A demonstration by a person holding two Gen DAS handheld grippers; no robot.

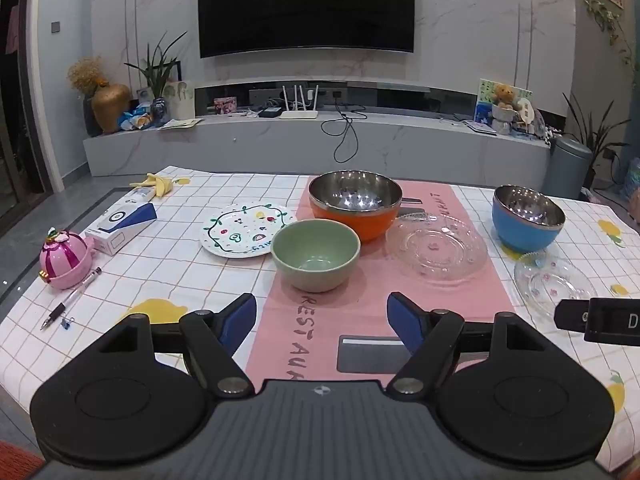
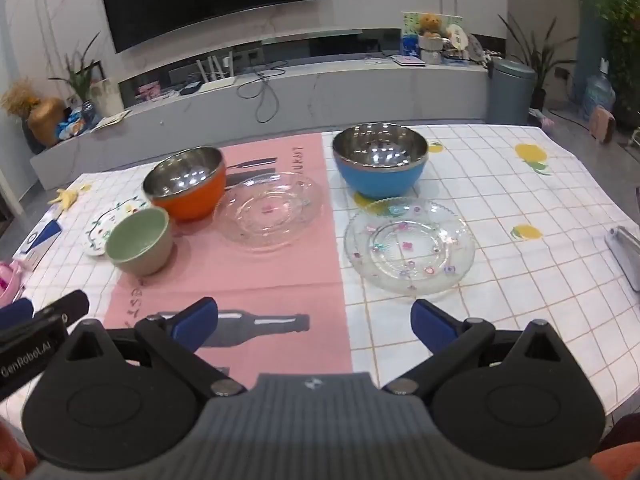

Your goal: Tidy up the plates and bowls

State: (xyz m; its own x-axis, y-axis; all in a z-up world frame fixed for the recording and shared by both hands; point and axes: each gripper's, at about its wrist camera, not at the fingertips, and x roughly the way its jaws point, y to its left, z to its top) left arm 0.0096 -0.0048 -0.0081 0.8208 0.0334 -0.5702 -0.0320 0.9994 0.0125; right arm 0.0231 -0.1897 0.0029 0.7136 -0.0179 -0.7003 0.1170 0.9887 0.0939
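On the table stand a green bowl [image 1: 316, 254] [image 2: 140, 240], an orange steel-lined bowl [image 1: 355, 205] [image 2: 186, 184] and a blue steel-lined bowl [image 1: 527, 218] [image 2: 380, 164]. A white painted plate [image 1: 247, 234] [image 2: 108, 224] lies left of the green bowl. One clear glass plate [image 1: 436, 250] [image 2: 270, 208] lies on the pink mat [image 1: 400, 280]; a second glass plate with flower dots [image 1: 554, 286] [image 2: 410, 250] lies in front of the blue bowl. My left gripper [image 1: 322, 316] is open and empty, just short of the green bowl. My right gripper [image 2: 314, 322] is open and empty, near the dotted plate.
At the left stand a pink toy [image 1: 64, 260], a pen [image 1: 72, 300], a white and blue box [image 1: 120, 226] and a banana peel [image 1: 158, 185]. A grey object [image 2: 626, 254] lies at the table's right edge. The tablecloth is white with a grid.
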